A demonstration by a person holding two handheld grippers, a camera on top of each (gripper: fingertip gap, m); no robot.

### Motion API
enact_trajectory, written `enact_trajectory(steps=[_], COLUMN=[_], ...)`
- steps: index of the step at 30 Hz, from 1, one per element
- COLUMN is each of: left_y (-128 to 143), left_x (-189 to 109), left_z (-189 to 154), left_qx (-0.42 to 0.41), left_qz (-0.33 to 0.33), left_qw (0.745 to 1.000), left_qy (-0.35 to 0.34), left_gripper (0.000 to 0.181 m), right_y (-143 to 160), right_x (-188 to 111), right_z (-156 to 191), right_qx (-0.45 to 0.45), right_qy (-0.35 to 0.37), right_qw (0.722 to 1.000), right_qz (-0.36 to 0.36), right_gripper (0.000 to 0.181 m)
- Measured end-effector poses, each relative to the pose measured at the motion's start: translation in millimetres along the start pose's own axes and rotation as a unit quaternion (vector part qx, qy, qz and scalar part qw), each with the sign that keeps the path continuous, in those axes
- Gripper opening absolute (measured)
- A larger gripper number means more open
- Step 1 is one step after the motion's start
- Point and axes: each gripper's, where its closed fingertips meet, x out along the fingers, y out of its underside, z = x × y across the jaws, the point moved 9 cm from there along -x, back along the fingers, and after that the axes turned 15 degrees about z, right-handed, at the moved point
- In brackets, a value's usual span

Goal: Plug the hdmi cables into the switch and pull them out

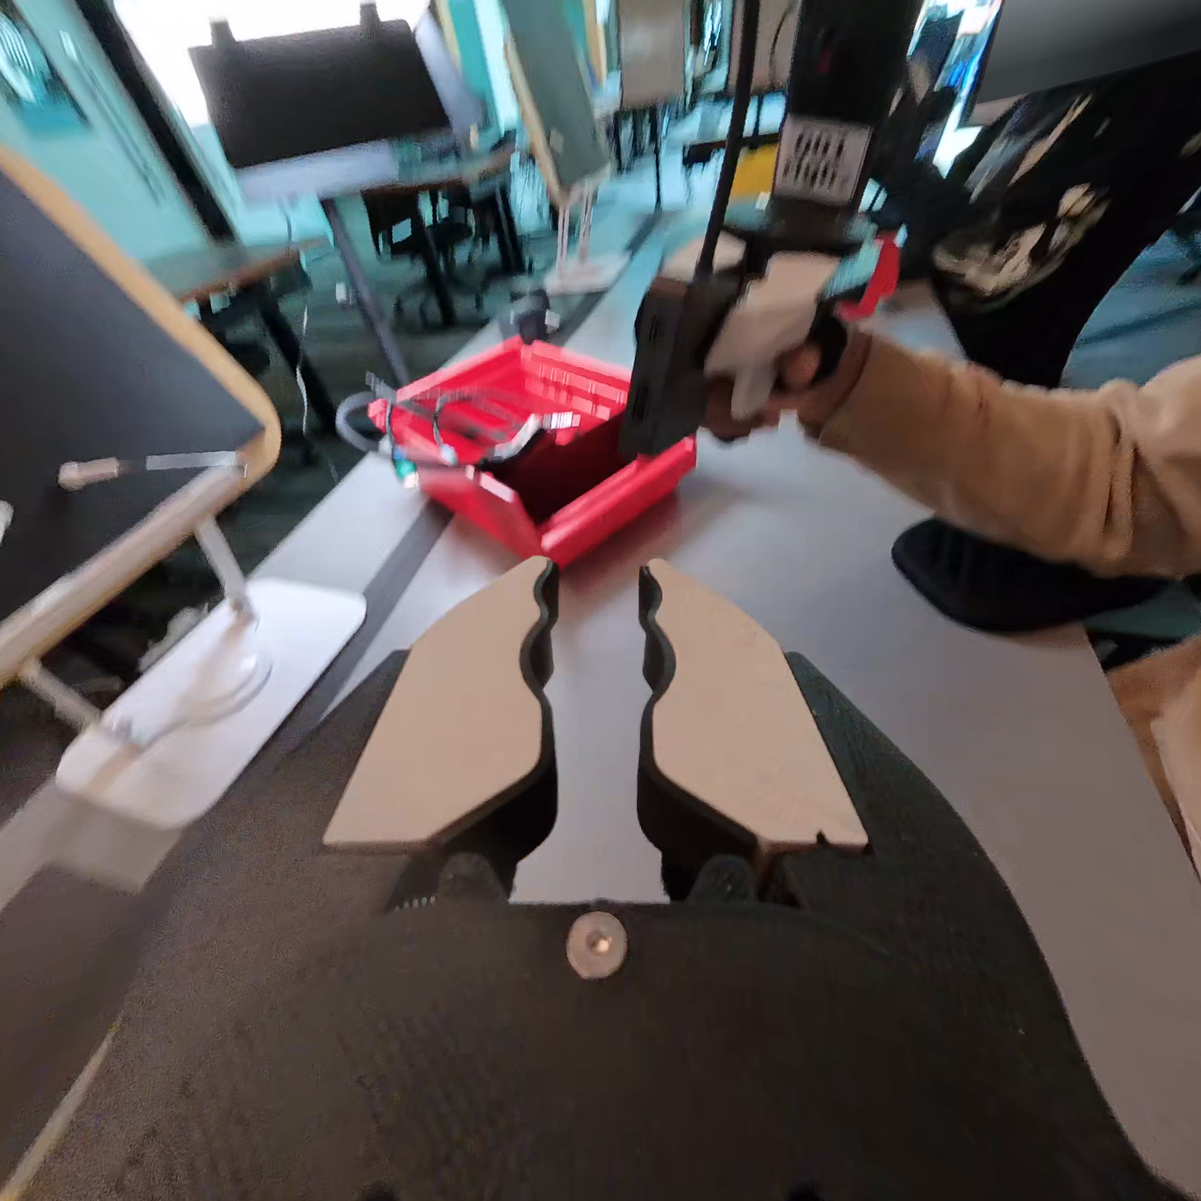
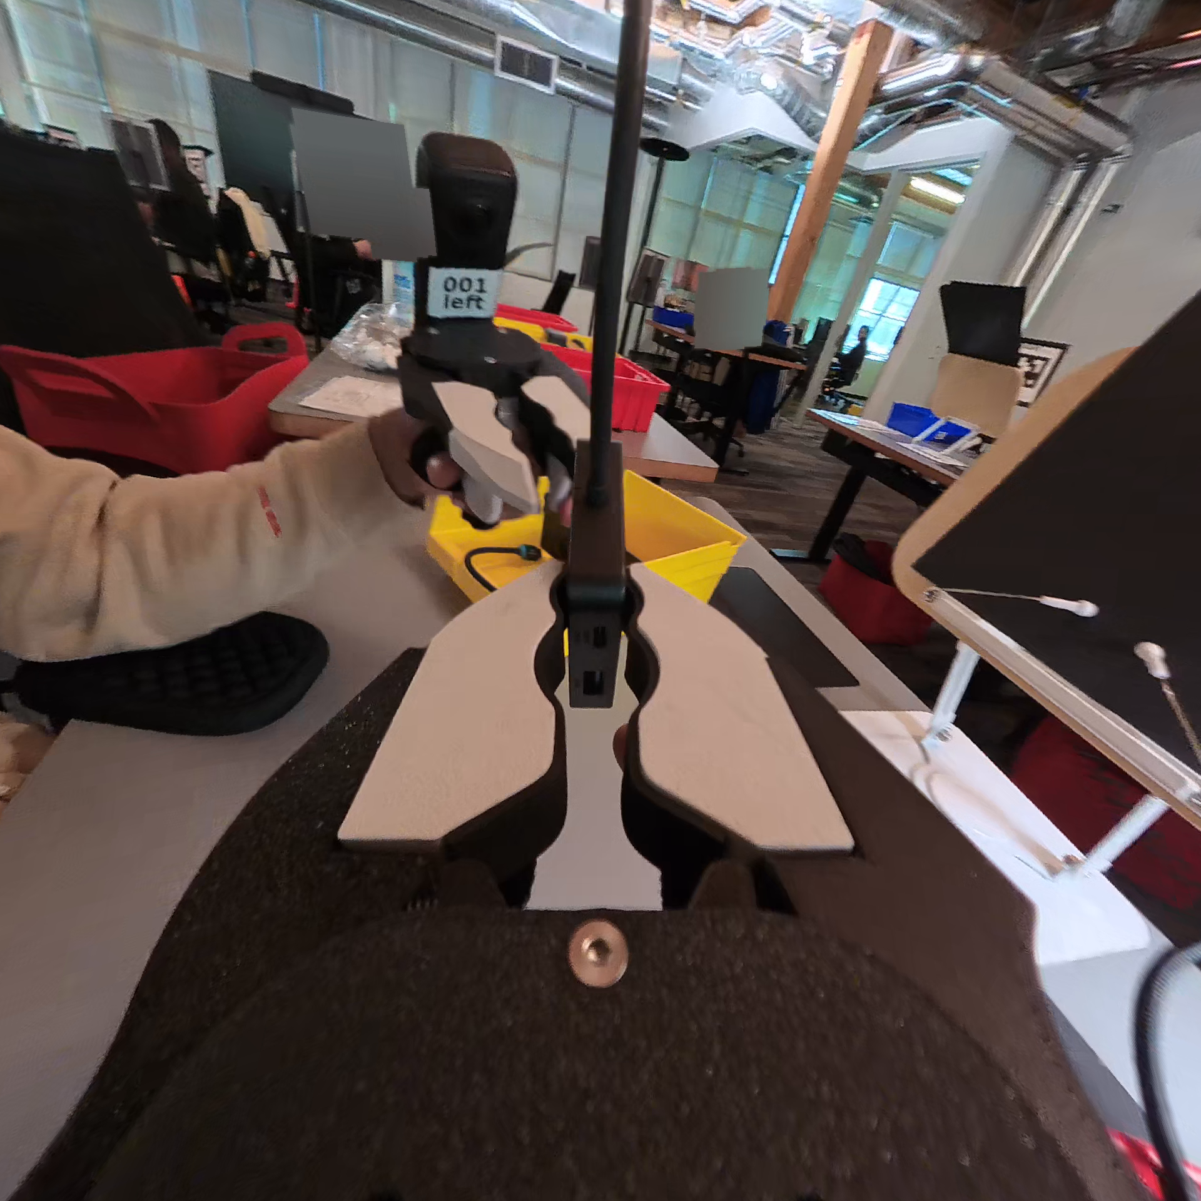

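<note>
My right gripper (image 2: 594,578) is shut on a black HDMI switch (image 2: 593,656), held upright above the grey table, with ports facing the camera. A black cable (image 2: 617,227) rises straight up from the top of the switch. In the left wrist view the switch (image 1: 663,370) and cable (image 1: 728,130) show at upper right in the right gripper (image 1: 715,364). My left gripper (image 1: 598,578) is open and empty, low over the table (image 1: 812,650). In the right wrist view the left gripper (image 2: 539,494) hangs over a yellow bin (image 2: 682,546), just left of the switch.
A red bin (image 1: 585,520) with several loose cables (image 1: 468,422) stands ahead of the left gripper. The yellow bin holds a black cable with a blue end (image 2: 500,552). A black padded rest (image 2: 175,676) lies under the sleeve. A tilted dark board on a white stand (image 2: 1072,520) borders the table.
</note>
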Motion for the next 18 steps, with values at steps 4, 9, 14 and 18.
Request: enact_trajectory(steps=[4,9,14,18], left_y=[40.7,134.4,182.8,170.5], left_x=[-33.1,-58.6,-54.0,-61.8], left_z=[16.0,23.3,16.6,7.2], left_qx=[-0.052,-0.147,-0.143,-0.073], left_qz=[0.182,0.381,0.458,0.500], left_qw=[0.981,0.910,0.871,0.847], left_qy=[-0.043,-0.065,-0.104,-0.165], left_gripper=[0.024,0.035,0.029,0.017], right_y=[2.7,3.7,0.8,-2.8], right_x=[-24.8,-45.6,-48.6,-52.4], right_z=[-15.5,-26.5,-25.1,-21.3], right_qx=[0.017,0.031,0.032,0.025], right_qy=[0.014,0.030,0.033,0.032], right_qw=[0.999,0.998,0.997,0.998], right_qz=[-0.025,-0.047,-0.057,-0.057], right_gripper=[0.013,0.013,0.013,0.013])
